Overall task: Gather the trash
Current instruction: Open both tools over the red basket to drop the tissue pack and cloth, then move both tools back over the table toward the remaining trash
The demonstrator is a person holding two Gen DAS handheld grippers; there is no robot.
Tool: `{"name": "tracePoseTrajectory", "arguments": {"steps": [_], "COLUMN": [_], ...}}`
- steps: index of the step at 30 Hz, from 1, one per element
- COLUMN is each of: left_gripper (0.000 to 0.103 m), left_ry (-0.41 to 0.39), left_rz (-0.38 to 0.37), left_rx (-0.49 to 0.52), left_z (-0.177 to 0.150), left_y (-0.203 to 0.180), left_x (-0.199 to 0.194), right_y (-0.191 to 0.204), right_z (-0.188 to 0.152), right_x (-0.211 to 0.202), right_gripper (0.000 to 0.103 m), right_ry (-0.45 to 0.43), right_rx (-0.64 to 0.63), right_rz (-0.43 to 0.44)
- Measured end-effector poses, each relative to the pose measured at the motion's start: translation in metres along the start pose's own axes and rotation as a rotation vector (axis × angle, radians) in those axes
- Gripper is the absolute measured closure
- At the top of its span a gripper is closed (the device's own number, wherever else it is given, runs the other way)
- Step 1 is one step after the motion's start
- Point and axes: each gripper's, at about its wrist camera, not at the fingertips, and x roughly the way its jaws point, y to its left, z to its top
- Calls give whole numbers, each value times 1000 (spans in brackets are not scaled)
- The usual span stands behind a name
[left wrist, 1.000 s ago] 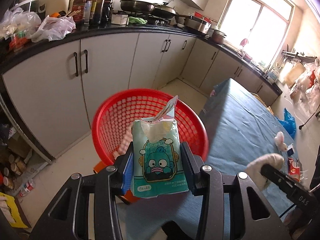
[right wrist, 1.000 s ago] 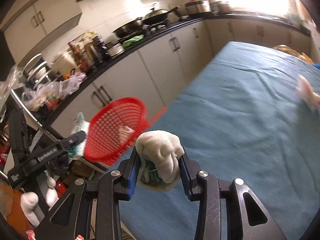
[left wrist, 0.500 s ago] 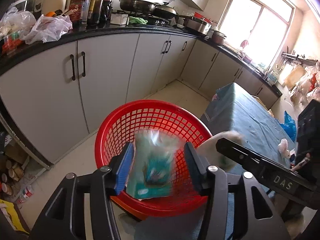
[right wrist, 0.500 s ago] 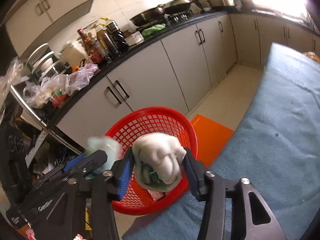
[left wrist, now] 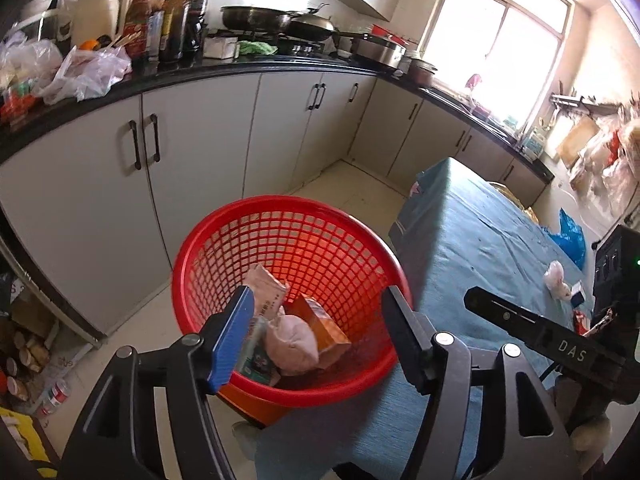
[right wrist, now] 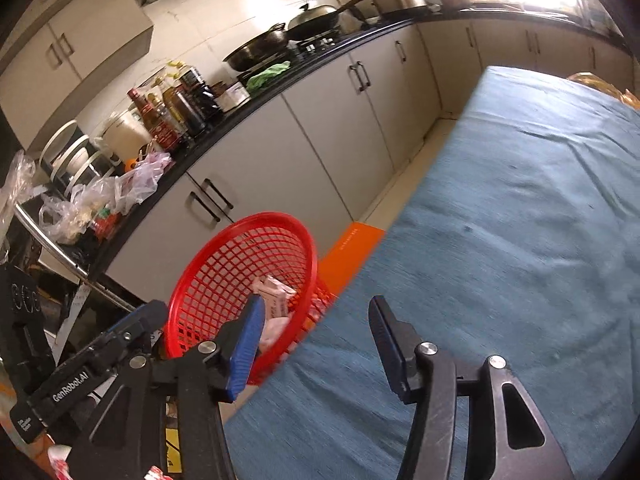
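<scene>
With both claws spread wide and holding nothing, I have my left claw (left wrist: 316, 320) above the round red plastic mesh basket (left wrist: 224, 248) and my right claw (right wrist: 316, 324) just beside it, over the table's blue cloth (right wrist: 520, 240). Inside the basket lie a pale crumpled wad (left wrist: 292, 340), an orange carton (left wrist: 324, 324) and wrappers. Well beyond the basket, a small crumpled pink-white scrap (left wrist: 556, 280) sits on the cloth; I judge it light and soft, best pinched across its middle.
</scene>
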Motion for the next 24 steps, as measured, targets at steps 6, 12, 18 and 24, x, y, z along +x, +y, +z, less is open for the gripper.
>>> {"name": "tracePoseTrajectory", "arguments": {"steps": [6, 12, 18, 24], "left_gripper": [37, 36, 36, 36], "left_ry": [-9, -2, 22, 51], "left_rz": [0, 4, -14, -66], "left_rx": [65, 142, 204, 240], "left_z": [-6, -18, -31, -43], "left_y": [-34, -73, -107, -138], "left_x": [-9, -9, -5, -1], "right_y": [-29, -59, -89, -117], "right_z": [-11, -25, -40, -51], "right_x": [-27, -60, -93, -118], "right_gripper": [45, 45, 42, 42], "right_ry": [-19, -45, -71, -112], "right_rx": [52, 85, 119, 199], "right_rz": [-26, -65, -117, -169]}}
